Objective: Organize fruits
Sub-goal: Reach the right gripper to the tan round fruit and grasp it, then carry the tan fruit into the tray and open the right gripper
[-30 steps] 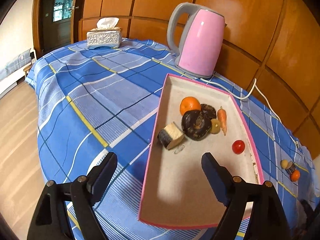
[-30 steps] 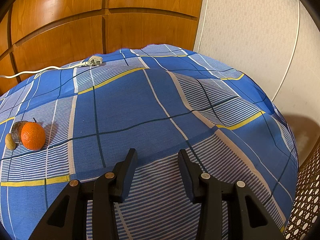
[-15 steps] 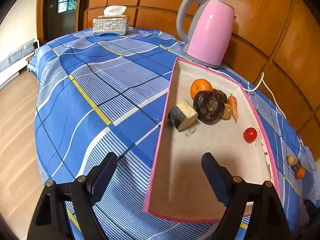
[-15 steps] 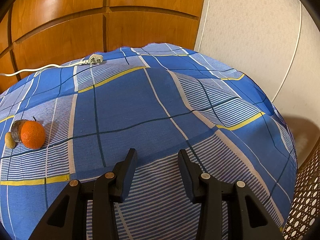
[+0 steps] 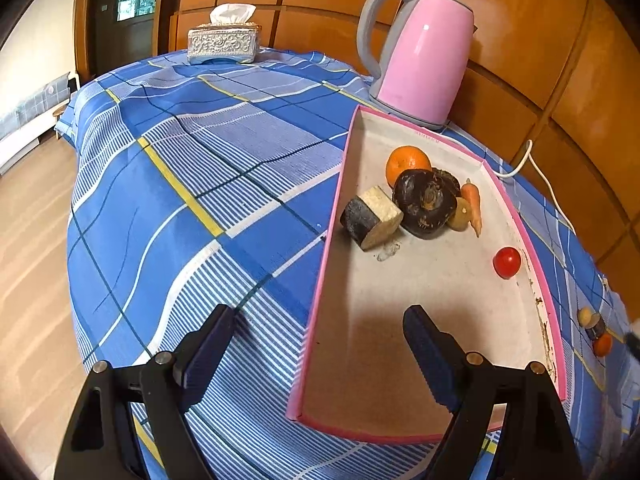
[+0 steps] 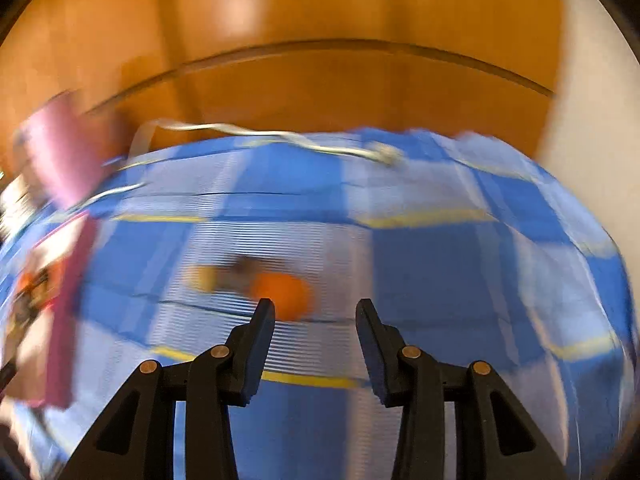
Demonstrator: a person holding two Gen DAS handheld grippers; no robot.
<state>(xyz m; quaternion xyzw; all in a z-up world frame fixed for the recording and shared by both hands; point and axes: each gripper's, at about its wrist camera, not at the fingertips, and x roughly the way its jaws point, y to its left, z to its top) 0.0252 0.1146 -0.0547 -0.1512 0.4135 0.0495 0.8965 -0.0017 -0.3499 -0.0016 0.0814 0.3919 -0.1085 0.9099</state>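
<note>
Left wrist view: left gripper [image 5: 316, 344] has sunk a bit toward the near end of the pink tray [image 5: 516, 216], fingers wide apart w/ nothing between them, straddling the tray's near left wall; orange [image 5: 408, 160], carrot [image 5: 472, 204], red tomato [image 5: 507, 262] etc. lie toward the tray's far end. Right wrist view: heavily blurred since the right gripper [image 6: 316, 312] has swung round toward the tray. Its fingers are partly open and empty, w/ a loose orange [image 6: 284, 292] on the table [image 6: 460, 280] now just ahead, outside the tray, so prob. next pick.
</note>
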